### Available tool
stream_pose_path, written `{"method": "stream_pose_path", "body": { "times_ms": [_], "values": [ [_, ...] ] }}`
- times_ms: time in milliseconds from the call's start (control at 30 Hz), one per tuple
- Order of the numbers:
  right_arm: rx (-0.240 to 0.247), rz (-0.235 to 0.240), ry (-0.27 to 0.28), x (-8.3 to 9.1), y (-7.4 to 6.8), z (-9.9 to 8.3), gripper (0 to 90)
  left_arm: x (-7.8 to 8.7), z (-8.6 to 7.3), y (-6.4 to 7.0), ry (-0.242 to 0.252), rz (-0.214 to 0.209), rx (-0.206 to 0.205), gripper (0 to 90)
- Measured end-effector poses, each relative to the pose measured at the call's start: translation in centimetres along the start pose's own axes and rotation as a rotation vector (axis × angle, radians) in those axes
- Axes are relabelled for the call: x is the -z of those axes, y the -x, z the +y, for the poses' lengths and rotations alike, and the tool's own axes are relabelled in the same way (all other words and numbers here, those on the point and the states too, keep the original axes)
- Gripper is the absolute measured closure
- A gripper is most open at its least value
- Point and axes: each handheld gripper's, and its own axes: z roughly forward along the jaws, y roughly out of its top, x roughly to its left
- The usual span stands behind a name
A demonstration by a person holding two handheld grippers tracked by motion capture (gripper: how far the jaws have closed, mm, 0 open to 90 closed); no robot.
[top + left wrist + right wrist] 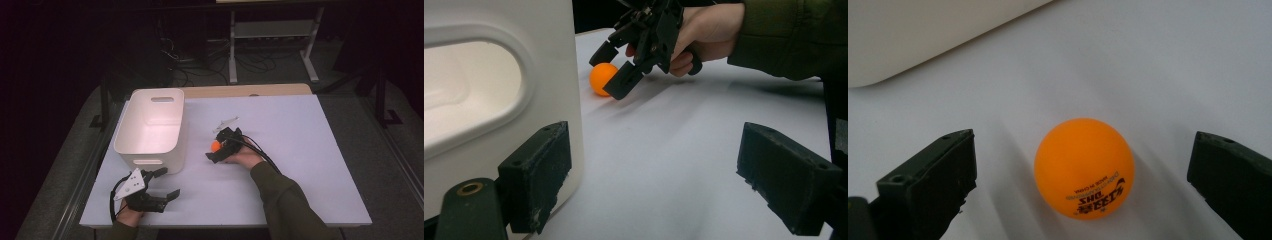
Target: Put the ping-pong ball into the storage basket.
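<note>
Right gripper view: orange ball [1084, 168] between wide jaws.
Right gripper [216, 148] is beside the bin [150, 128]; left gripper [162, 183] gapes wide, empty, near the bin.

orange ball [1084, 167], black print | white bin [150, 129] | black tongs [1083, 185] | white table [300, 150]

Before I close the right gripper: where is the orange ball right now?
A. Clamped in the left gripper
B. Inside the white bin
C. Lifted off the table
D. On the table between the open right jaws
D: the orange ball rests on the table with a gap to each jaw of the right gripper.
</note>
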Motion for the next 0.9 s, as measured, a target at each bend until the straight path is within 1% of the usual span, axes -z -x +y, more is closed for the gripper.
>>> {"method": "stream_pose_path", "body": {
  "times_ms": [267, 333, 500, 800, 900],
  "values": [
    [-0.016, 0.001, -0.020, 0.08, 0.01, -0.02, 8.1, 0.00, 0.00, 0.00, 0.000, 0.000, 0.001, 14.0],
    [-0.010, 0.003, -0.023, 0.10, 0.02, -0.03, 11.8, 0.00, 0.00, 0.01, 0.001, 0.001, 0.000, 14.0],
    [-0.010, 0.005, -0.024, 0.08, -0.09, -0.01, 15.9, 0.01, -0.01, 0.01, 0.001, 0.000, 0.001, 14.0],
    [-0.005, 0.005, -0.023, 0.14, -0.12, 0.02, 30.4, 0.01, 0.00, 0.01, 0.001, 0.000, 0.000, 14.0],
    [-0.010, 0.007, -0.019, 0.20, -0.06, 0.05, 33.5, 0.01, 0.00, 0.01, 0.000, 0.000, -0.001, 14.0]
  ]
}}
